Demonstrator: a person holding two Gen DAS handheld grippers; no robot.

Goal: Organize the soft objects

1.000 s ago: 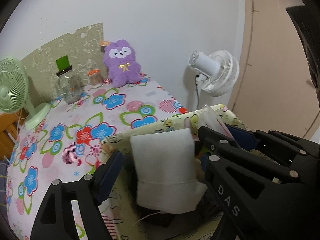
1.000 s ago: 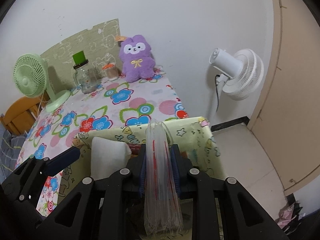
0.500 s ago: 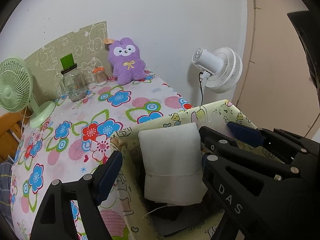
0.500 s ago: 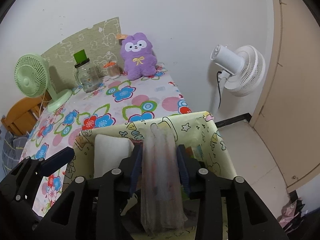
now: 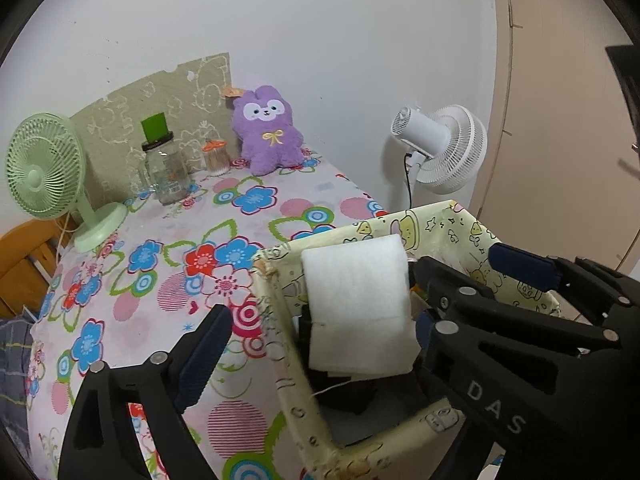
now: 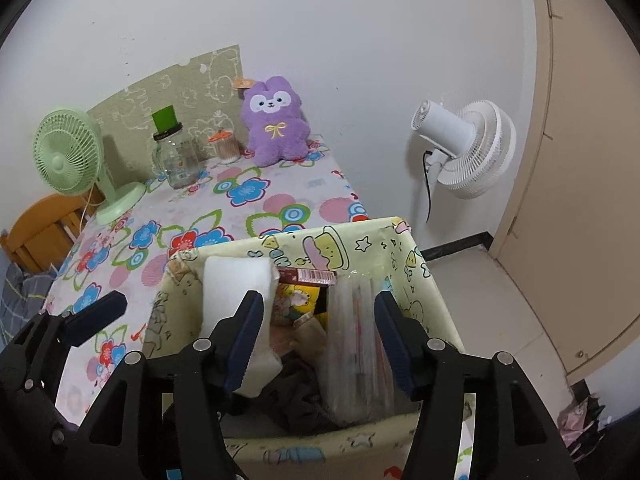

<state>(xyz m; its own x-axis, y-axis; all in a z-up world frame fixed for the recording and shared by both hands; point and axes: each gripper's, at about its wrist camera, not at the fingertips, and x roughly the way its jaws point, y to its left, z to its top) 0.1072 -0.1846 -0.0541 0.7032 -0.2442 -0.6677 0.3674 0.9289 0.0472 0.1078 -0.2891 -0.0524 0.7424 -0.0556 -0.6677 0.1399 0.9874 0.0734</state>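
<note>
Both tools wide open over the fabric bin!

Right tool (image 6: 318,332) straddles the clear plastic pack (image 6: 356,344) standing upright in the bin (image 6: 360,248); left tool (image 5: 320,344) gapes around the white foam pad (image 5: 356,304), just leftward.

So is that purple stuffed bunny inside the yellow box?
No, the purple bunny sits on the flowered table against the wall, well behind the yellow box.
</note>
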